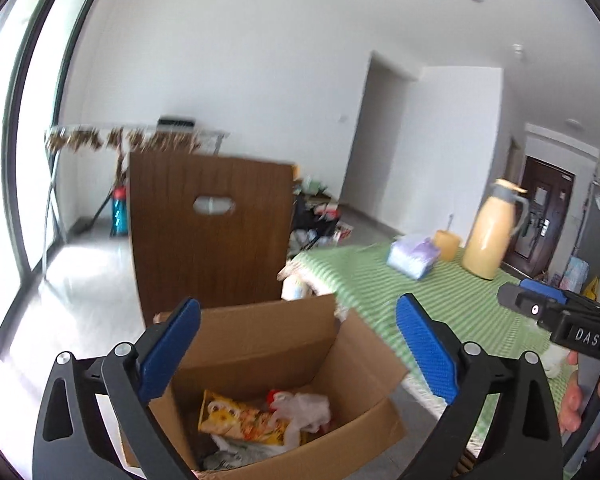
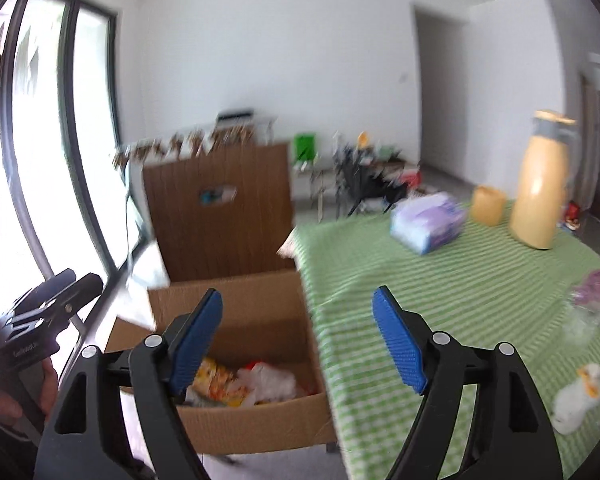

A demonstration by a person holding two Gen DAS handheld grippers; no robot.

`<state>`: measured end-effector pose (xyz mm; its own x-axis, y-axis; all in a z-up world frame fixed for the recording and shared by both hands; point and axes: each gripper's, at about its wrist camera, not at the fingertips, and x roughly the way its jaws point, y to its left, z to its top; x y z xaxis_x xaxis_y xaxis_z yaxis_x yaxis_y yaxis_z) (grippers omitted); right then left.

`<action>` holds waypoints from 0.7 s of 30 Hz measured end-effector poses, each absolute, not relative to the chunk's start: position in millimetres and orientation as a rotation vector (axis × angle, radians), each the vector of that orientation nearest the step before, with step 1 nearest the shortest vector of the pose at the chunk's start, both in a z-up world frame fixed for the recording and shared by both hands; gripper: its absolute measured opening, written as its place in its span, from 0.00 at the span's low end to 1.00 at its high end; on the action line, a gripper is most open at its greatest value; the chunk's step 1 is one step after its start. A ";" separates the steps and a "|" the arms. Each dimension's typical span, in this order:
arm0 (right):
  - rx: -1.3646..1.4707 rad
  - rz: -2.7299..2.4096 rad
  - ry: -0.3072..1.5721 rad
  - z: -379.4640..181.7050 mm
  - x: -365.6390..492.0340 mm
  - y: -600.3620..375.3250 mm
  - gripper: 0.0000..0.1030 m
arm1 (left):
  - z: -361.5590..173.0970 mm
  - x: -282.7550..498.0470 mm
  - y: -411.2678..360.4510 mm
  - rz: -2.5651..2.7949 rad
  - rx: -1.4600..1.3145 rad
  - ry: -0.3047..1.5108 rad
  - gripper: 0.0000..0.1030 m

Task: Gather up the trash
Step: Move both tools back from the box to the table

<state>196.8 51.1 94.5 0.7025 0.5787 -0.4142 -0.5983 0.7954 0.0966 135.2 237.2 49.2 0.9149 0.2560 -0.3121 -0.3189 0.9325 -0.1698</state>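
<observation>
An open cardboard box (image 1: 256,336) sits on a seat beside the table, holding a yellow snack wrapper (image 1: 236,420), a crumpled white plastic bag (image 1: 304,408) and something red. My left gripper (image 1: 298,308) hovers over the box, open, with nothing between its blue pads. My right gripper (image 2: 298,300) is also open and empty, above the box's (image 2: 260,420) right edge and the green striped tablecloth (image 2: 420,300). On the cloth to the right lie a crumpled white tissue (image 2: 576,398) and a clear plastic wrapper (image 2: 590,308) with purple in it. Both views are blurred.
A brown chair back (image 1: 208,232) rises behind the box. On the table stand a tissue pack (image 2: 428,224), a yellow cup (image 2: 488,210) and a cream thermos jug (image 2: 540,192). Clutter lies on the floor beyond, with a large window at left. A hand holds each gripper's handle.
</observation>
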 end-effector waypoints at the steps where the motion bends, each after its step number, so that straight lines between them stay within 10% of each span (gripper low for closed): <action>1: -0.017 0.638 0.431 96.9 193.2 35.5 0.72 | 53.5 134.1 229.0 0.297 -0.208 0.278 0.92; 21: 0.124 0.043 0.395 91.6 143.4 -283.7 0.76 | 73.4 204.8 -0.2 -0.102 -0.143 0.294 0.93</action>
<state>143.4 -283.7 91.6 0.9223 0.0659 -0.3808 -0.0178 0.9916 0.1285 204.8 -0.2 73.4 0.9521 -0.1206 -0.2811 0.0791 0.9848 -0.1546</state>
